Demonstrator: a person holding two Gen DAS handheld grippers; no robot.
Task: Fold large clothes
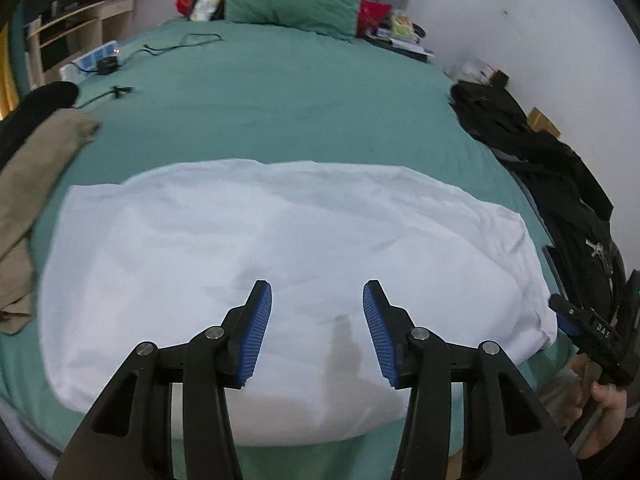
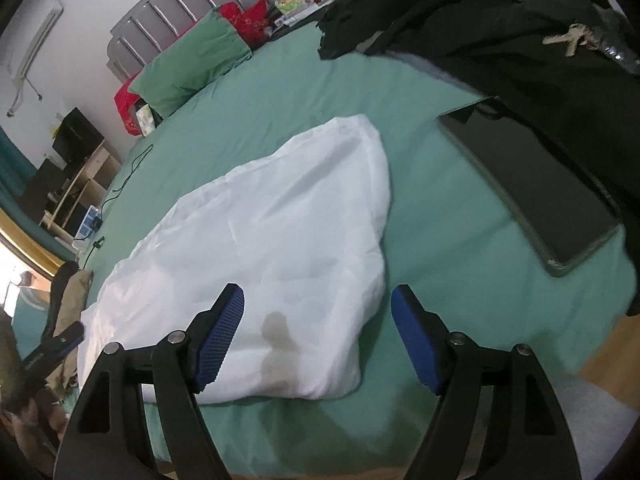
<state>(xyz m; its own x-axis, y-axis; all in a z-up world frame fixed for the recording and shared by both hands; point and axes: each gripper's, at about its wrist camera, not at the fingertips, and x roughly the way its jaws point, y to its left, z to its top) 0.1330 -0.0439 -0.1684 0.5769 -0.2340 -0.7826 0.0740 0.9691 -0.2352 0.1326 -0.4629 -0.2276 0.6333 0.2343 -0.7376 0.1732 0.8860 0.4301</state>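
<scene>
The white cloth (image 1: 280, 264) lies folded flat on the green bed (image 1: 280, 100), near its front edge. Both hand-held grippers, left (image 1: 317, 330) and right (image 2: 318, 340), hover above it, jaws spread wide and empty.

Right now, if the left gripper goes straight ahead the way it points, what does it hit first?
Most likely the white cloth spread on the green bed. The left gripper is open and empty, aimed over its near part; depth is unclear.
</scene>
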